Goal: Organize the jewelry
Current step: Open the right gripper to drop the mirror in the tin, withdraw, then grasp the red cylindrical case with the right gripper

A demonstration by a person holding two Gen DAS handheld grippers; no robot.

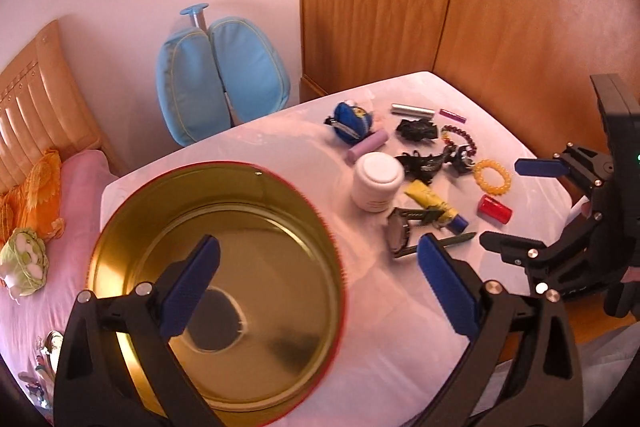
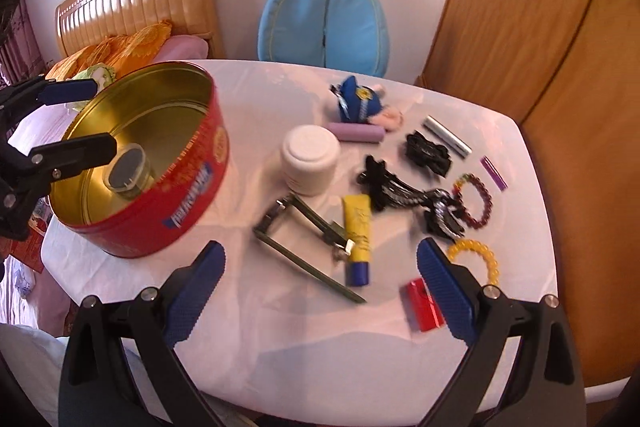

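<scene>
A round red tin (image 2: 168, 195) with a gold inside (image 1: 224, 227) stands on the table's left; a small dark-lidded jar (image 2: 126, 167) lies in it. My left gripper (image 1: 320, 287) is open and empty over the tin's right rim. My right gripper (image 2: 320, 287) is open and empty above the table's near edge, in front of a green-strapped watch (image 2: 304, 231) and a yellow tube (image 2: 358, 231). A yellow bead bracelet (image 2: 476, 255), a dark red bead bracelet (image 2: 478, 201), black hair clips (image 2: 404, 191) and a red cylinder (image 2: 422, 303) lie on the right.
A white jar (image 2: 310, 159), a lilac tube (image 2: 356, 133), a blue plush keychain (image 2: 362, 103), a silver tube (image 2: 446, 141) and a purple stick (image 2: 494, 173) lie further back on the white table (image 2: 280, 327). A blue chair (image 2: 324, 27), bed and wooden wardrobe stand behind.
</scene>
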